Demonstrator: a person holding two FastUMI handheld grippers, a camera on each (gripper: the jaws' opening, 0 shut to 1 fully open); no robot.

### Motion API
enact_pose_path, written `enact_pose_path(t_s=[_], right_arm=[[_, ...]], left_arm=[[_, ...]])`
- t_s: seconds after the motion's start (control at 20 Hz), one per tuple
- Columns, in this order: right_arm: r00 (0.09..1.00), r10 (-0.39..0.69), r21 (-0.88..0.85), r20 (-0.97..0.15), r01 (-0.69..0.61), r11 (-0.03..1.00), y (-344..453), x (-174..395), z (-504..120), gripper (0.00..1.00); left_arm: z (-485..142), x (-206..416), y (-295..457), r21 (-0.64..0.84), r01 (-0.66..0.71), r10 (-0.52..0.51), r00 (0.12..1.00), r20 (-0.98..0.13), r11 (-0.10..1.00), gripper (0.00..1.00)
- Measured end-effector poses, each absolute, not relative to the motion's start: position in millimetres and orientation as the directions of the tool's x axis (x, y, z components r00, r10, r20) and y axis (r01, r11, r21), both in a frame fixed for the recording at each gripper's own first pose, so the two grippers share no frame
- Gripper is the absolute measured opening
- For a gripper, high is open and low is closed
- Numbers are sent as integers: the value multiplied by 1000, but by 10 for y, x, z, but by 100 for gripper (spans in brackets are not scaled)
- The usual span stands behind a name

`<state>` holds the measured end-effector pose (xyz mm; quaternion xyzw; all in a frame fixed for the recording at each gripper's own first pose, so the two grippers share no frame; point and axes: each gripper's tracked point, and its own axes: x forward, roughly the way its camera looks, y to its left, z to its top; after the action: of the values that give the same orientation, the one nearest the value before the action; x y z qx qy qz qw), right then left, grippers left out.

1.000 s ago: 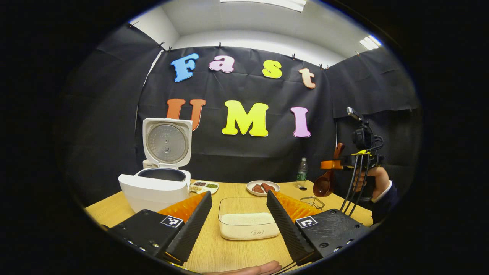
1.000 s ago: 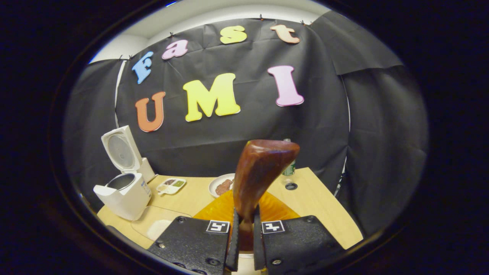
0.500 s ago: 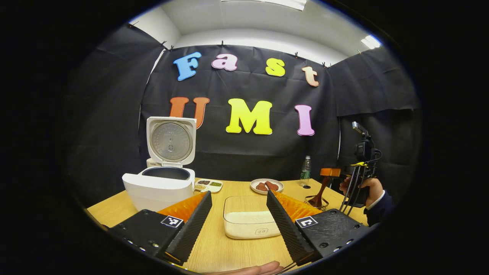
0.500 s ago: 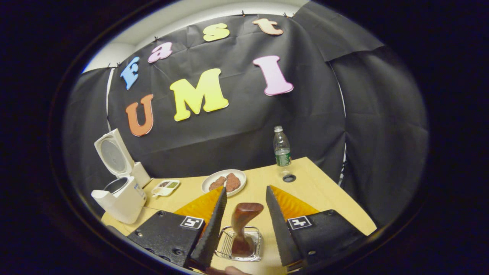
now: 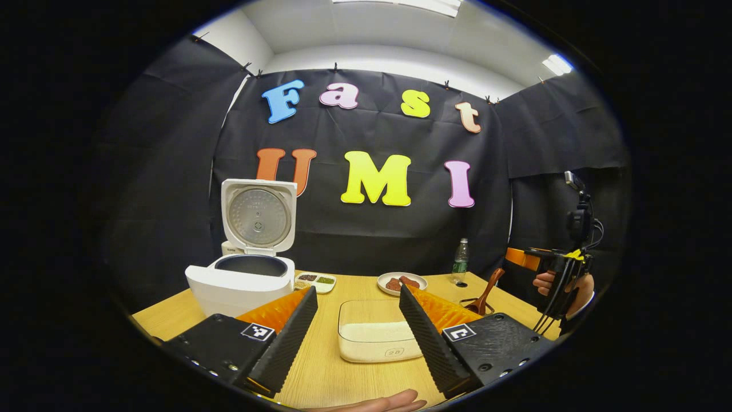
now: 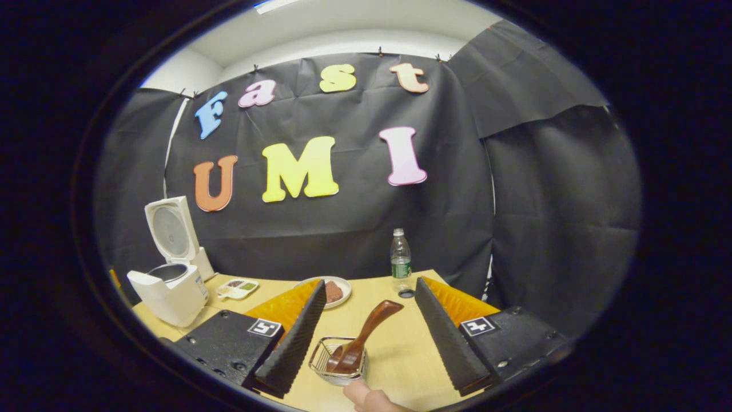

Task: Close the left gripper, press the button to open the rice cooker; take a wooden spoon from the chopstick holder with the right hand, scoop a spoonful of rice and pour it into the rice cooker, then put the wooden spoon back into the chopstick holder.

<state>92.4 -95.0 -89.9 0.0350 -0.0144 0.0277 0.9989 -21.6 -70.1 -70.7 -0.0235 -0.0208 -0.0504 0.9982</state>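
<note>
The white rice cooker (image 5: 239, 286) (image 6: 168, 289) stands at the table's back left with its lid up. A dark wooden spoon (image 6: 360, 337) (image 5: 485, 294) leans in the wire chopstick holder (image 6: 329, 359), bowl down, handle tilted right. My right gripper (image 6: 366, 343) is open just behind the holder, with nothing between its fingers; the left gripper view shows it held by a hand at the far right (image 5: 549, 266). My left gripper (image 5: 357, 326) is open over the near table, and the clear rice container (image 5: 374, 337) lies beyond its fingers.
On the wooden table (image 5: 320, 372) sit a small divided dish (image 5: 314, 280), a plate of brown food (image 5: 401, 281) (image 6: 334, 289) and a water bottle (image 5: 459, 262) (image 6: 400, 258) near the back. Fingertips (image 6: 366, 395) (image 5: 389, 403) show at the bottom edge of both views.
My right gripper lowered the spoon into the holder, opened and let go, then drew back and up. The spoon now leans in the holder. The left gripper barely moved.
</note>
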Motion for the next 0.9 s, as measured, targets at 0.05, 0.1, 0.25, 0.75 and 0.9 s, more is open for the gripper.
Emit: enact_pose_path(t_s=[0.05, 0.1, 0.25, 0.75, 0.9], right_arm=[[998, 57, 65, 35, -59, 996, -952, 853, -904, 100], [997, 65, 56, 43, -68, 996, -935, 780, -892, 100], [996, 73, 40, 60, -75, 996, -926, 595, -864, 94], [994, 106, -5, 32, -106, 994, -853, 404, -1164, 94], [994, 109, -13, 17, -109, 994, -836, 436, -1246, 94]], left_arm=[[-667, -213, -665, -41, 96, -94, 994, 51, 995, 92], [-630, -197, -625, -35, 88, -85, 995, 58, 996, 92], [-532, -166, -534, -32, 70, -67, 995, 79, 997, 92], [108, 272, 170, -30, -29, 32, 992, 118, 999, 92], [290, 434, 345, -26, -44, 47, 992, 117, 999, 92]])
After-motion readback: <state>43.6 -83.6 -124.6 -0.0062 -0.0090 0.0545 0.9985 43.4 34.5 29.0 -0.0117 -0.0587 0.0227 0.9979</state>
